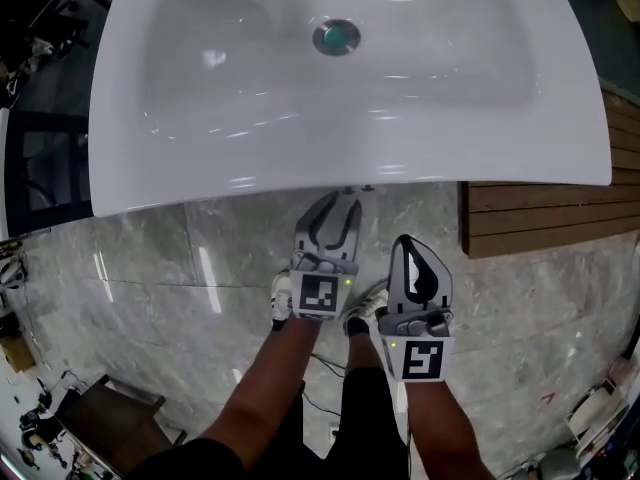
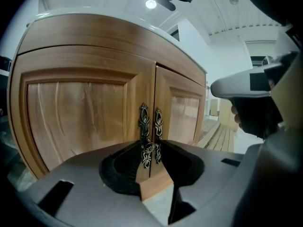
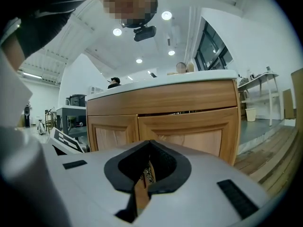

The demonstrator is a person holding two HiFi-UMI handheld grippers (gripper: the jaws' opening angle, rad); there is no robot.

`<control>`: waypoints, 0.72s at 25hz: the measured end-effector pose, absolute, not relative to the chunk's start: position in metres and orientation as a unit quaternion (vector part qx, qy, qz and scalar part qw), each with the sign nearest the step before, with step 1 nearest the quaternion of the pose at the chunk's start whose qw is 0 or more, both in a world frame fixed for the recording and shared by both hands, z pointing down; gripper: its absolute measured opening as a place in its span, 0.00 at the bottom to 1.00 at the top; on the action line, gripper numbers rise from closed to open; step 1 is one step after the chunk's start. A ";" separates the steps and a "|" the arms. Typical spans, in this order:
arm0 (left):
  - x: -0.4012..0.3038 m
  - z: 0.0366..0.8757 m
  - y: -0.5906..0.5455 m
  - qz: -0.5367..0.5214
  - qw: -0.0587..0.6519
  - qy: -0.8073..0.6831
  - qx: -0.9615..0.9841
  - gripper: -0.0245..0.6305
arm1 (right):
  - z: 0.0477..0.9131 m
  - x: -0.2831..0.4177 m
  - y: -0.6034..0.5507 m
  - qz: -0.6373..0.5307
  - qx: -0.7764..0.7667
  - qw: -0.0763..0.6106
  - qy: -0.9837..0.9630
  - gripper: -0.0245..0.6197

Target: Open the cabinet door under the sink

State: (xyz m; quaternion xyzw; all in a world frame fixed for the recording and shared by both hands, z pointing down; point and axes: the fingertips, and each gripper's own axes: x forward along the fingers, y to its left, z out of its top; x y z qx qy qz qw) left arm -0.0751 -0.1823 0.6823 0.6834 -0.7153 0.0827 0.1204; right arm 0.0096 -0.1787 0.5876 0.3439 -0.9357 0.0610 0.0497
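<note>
Cabinet doors point(image 2: 90, 108), closed beneath the sink point(image 1: 250, 183), meet at a centre seam carrying paired handles point(image 2: 150, 126); left gripper point(image 1: 339, 206) faces those handles, fingers narrowly apart, gripping nothing; right gripper point(image 1: 410, 240), back and right of them, tips together, empty. Risk: handles sit so close that jaws may snag both or slip off. Doors grained wood, raised panels; handles dark scrolled metal; sink glossy white.

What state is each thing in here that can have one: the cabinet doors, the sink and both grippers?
Cabinet doors: both closed, meeting at the middle seam.
Sink: empty.
Left gripper: open, holding nothing, aimed at the door handles.
Right gripper: shut, holding nothing.
</note>
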 end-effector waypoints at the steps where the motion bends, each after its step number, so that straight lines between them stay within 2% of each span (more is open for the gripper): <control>1: -0.073 0.687 -0.183 0.090 0.119 -0.714 0.684 0.22 | 0.590 0.012 -0.180 0.060 0.344 0.050 -0.936 0.07; 10: -0.079 0.698 -0.192 0.107 0.136 -0.739 0.652 0.22 | 0.608 0.017 -0.168 0.077 0.334 0.061 -0.938 0.07; 15: -0.082 0.701 -0.195 0.114 0.119 -0.755 0.635 0.22 | 0.602 0.011 -0.178 0.065 0.314 0.049 -0.946 0.07; 18: -0.082 0.691 -0.200 0.097 0.084 -0.773 0.622 0.22 | 0.597 0.013 -0.185 0.060 0.305 0.040 -0.950 0.08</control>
